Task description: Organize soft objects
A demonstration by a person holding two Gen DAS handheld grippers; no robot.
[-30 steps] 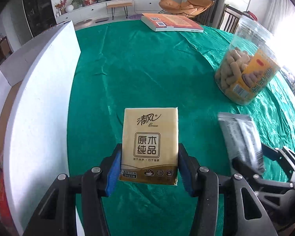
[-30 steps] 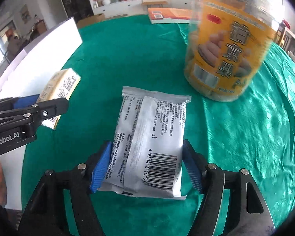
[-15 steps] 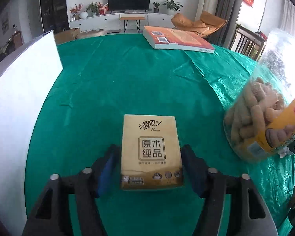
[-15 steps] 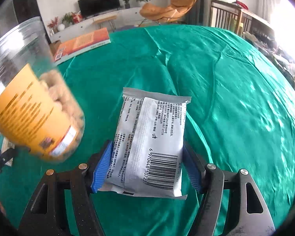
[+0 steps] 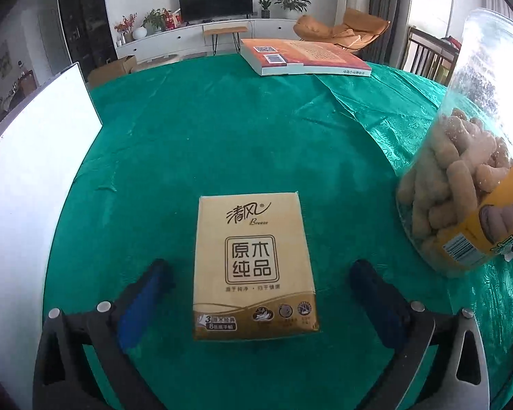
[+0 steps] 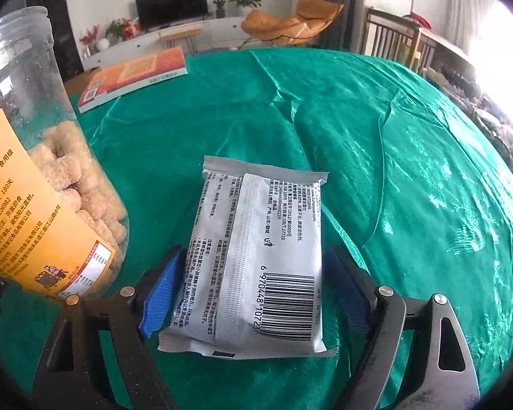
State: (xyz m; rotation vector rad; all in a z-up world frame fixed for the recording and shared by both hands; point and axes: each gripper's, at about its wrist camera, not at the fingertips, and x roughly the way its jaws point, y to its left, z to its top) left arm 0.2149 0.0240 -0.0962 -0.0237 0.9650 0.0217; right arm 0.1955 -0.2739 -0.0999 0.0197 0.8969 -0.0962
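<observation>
Living-room setting: television unit, potted plants and an orange lounge chair stand beyond a round table [image 5: 222, 130] covered in green cloth.

Item 1, left edge of the table: white board [image 5: 27, 177], upright, well apart from the packs.

Item 2, left tongs [image 5: 261, 294]: fingers spread wide, holding nothing. A gold tissue pack [image 5: 253, 266] lies flat on the cloth between them, with clear gaps to both blue pads [image 5: 136, 311]; it sits near the table's near edge, left of the jar.

Item 3, far edge: orange paperback book [image 5: 304, 58], lying flat.

Item 4, between the two packs: clear plastic snack jar [image 5: 468, 184] with a yellow label, partly filled with biscuit sticks, near the tissue pack but not touching it.

Item 5, right tongs [image 6: 256, 294]: fingers closed in against the sides of a silver-grey sachet pack [image 6: 260, 256], barcode side up. Whether the pack is lifted or resting on the cloth cannot be told; it sits just right of the jar, on the table's near right part.

Handling note (judgement): the tissue pack appears set down, the grey pack is probably next. Lower it flat before spreading the fingers, and keep it clear of the jar's wall. Light grip only; both packs are soft and crush easily. Withdraw straight back so the pads do not drag a pack or ruck the cloth.
</observation>
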